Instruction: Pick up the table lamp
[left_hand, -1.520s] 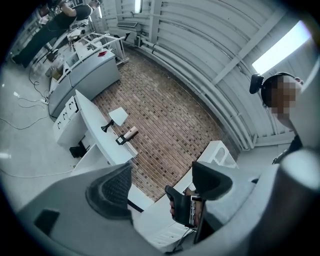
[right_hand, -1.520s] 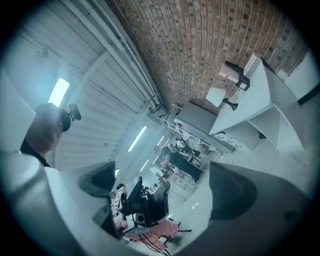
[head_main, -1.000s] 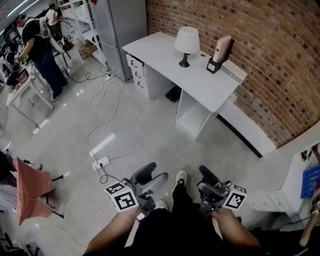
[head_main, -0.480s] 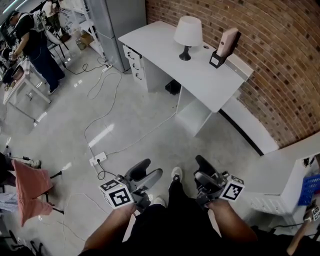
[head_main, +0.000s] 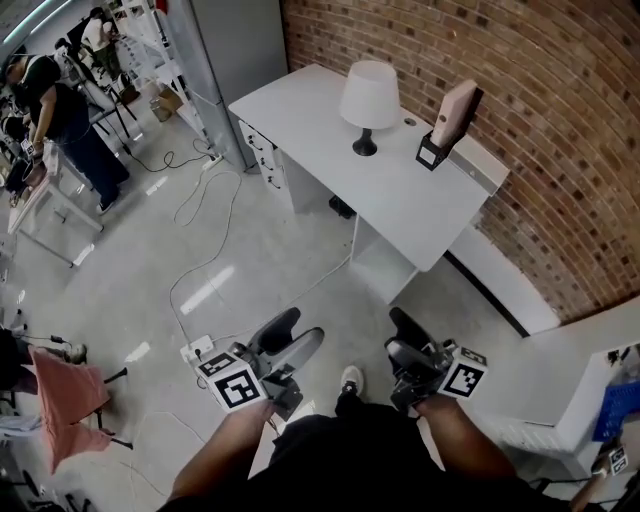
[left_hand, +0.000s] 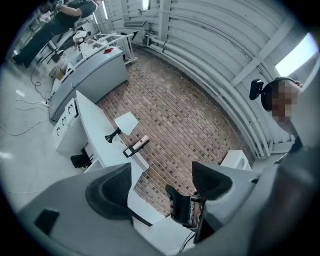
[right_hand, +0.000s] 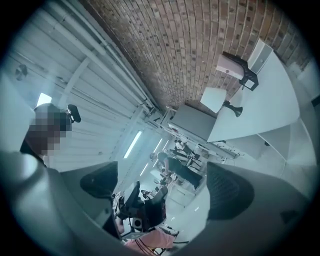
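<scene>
Lamp (head_main: 367, 90) on desk (head_main: 400, 195); left claw (head_main: 300, 330), right claw (head_main: 397, 335) gape empty.

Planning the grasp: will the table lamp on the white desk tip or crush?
Probably tippy: the table lamp has a wide shade over a thin stem and small base. Shade looks thin, may dent; stem seems the stiffer hold.

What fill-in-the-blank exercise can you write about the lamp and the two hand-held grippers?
The table lamp with a white shade and black base stands on the white ____.
The wall behind it is made of red ____.
The pinkish device in a black stand is to the lamp's ____ in the head view.
The left hand-held gripper and right hand-held gripper both have ____ jaws, holding nothing.
Missing words: desk; brick; right; open.
</scene>
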